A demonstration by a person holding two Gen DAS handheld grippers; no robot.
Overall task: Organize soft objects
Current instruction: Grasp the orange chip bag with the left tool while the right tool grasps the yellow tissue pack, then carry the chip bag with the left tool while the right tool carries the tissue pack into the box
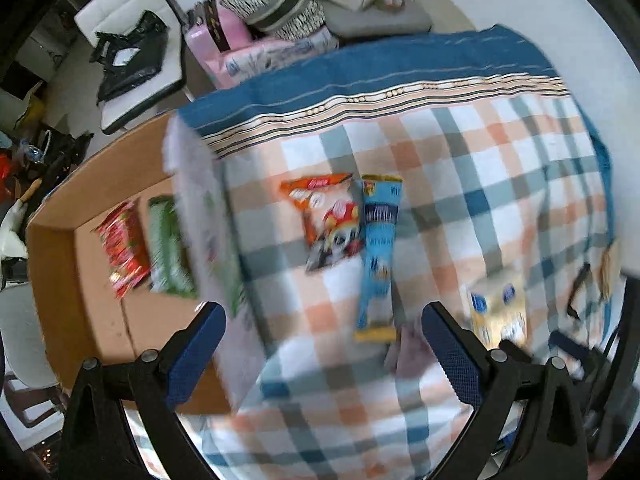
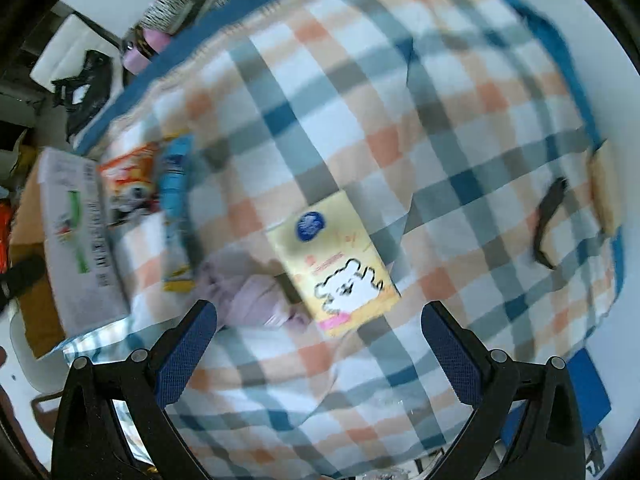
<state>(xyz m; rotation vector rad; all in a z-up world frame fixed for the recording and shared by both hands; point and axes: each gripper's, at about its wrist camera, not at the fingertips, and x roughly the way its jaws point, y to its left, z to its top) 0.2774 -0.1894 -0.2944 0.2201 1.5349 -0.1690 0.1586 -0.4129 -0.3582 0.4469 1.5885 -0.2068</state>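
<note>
1. Left wrist view: the left tongs (image 1: 323, 344) are spread wide and empty over soft checked cloth (image 1: 460, 184); glossy orange packet (image 1: 330, 220) ahead, cardboard box (image 1: 52, 264) left.
2. Right wrist view: the right tongs (image 2: 319, 342) are also spread, empty; flat yellow packet (image 2: 336, 264) lies just ahead, crumpled lilac fabric (image 2: 248, 296) beside it.

Checked blanket (image 1: 460, 168) in orange, white, grey and blue, with a solid blue striped border. On it, an orange snack bag (image 1: 330, 220), a light-blue packet (image 1: 378, 256) with yellow ends, a pale-yellow pack (image 2: 334, 264) with a white bear. Brown cardboard box (image 1: 52, 264) holds red (image 1: 124, 248) and green packets (image 1: 168, 248).
</note>
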